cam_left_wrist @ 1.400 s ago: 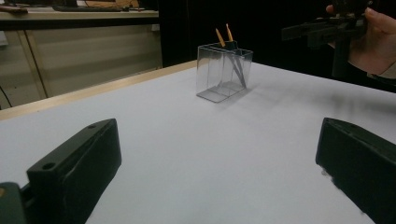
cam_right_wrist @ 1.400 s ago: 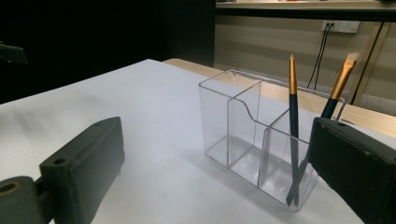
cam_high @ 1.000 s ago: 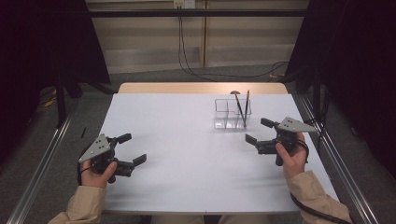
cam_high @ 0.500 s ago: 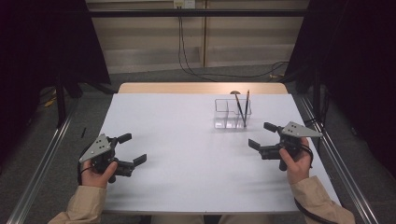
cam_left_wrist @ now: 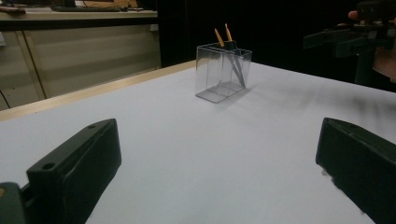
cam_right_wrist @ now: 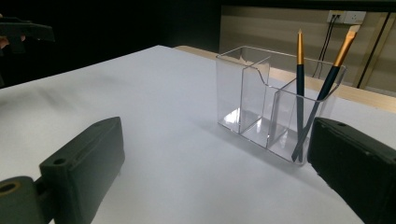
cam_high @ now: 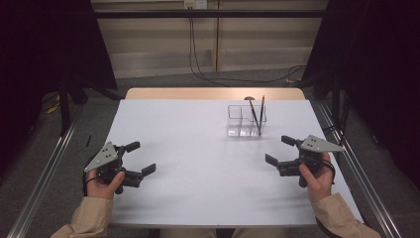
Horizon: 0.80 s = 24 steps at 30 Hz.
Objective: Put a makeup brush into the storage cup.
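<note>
Holder (cam_high: pixel 246 120) beyond right tongs (cam_high: pixel 281 150)

Ahead of me the white table (cam_high: pixel 198 148) carries a clear plastic organizer (cam_high: pixel 246 120) toward its far right, divided into compartments, and two dark-handled brushes (cam_right_wrist: pixel 310 88) with gold ferrules stand tilted in one end compartment, leaning apart at the top. Past the table's wooden far edge (cam_high: pixel 198 93) I see a pale wall panel with a socket (cam_high: pixel 194 4) high up, from which black cables (cam_high: pixel 198 59) hang down to the grey floor. Metal rails (cam_high: pixel 44 163) run along both sides of the table, with dark curtains beyond.
</note>
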Each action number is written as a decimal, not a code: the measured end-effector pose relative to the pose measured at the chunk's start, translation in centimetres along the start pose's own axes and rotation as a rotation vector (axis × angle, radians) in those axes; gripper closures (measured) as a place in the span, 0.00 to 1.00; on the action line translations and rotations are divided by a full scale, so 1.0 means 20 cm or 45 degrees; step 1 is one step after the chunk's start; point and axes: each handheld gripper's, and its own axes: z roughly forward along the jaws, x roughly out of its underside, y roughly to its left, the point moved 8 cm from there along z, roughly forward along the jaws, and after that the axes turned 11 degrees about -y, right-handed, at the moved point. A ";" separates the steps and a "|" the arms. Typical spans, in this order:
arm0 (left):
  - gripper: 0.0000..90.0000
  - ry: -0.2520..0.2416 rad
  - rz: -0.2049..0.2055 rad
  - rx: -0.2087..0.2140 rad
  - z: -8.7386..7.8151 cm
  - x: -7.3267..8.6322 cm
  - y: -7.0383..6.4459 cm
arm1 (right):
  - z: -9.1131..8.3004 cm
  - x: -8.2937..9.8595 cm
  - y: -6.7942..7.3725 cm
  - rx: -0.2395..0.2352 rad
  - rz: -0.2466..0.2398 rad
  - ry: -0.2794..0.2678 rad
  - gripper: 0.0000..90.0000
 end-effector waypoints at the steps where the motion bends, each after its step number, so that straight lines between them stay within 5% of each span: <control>1: 0.00 -0.001 -0.001 0.000 0.00 0.00 0.00 | -0.01 0.00 0.00 0.010 -0.002 0.002 0.04; 24: 0.00 -0.003 0.005 -0.003 0.01 0.00 0.00 | -0.15 0.02 0.00 0.028 -0.016 0.007 0.04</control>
